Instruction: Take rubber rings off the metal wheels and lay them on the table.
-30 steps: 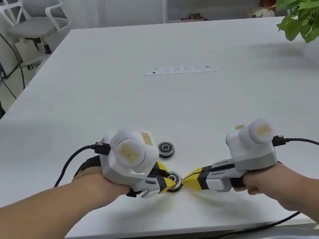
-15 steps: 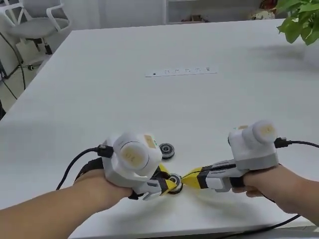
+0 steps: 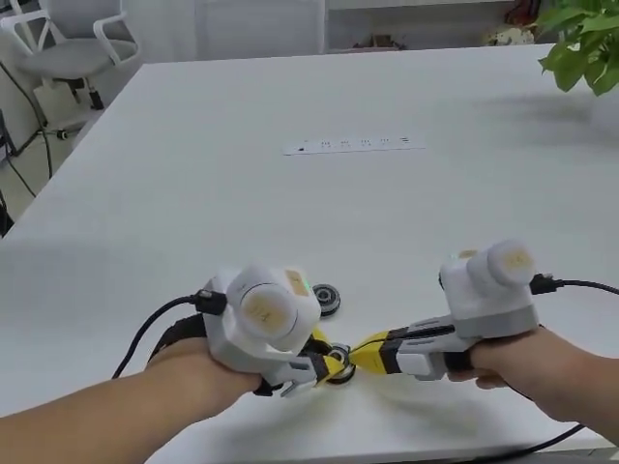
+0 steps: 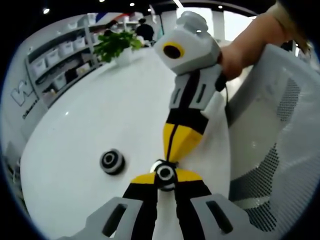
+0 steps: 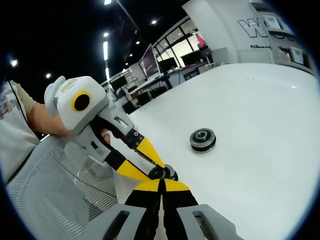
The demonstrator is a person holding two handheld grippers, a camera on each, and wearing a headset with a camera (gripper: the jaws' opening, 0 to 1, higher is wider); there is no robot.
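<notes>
The left tool (image 3: 327, 362) clenches a small, round, black-ringed metal wheel (image 4: 165, 173) near the front edge of the white table (image 3: 290, 213). The right tool (image 5: 161, 184) has its yellow tips pressed together against that wheel's rim; I cannot tell whether they pinch anything. A second black-ringed metal wheel (image 5: 202, 139) lies on the table just beyond.

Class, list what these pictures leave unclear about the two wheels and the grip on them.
- Held wheel: head view, the jaws of the left gripper and right gripper cover it; ring on or off unclear.
- Right gripper view: its own closed tips hide what they pinch.
- Loose wheel: head view, too small to tell ring from metal.
</notes>
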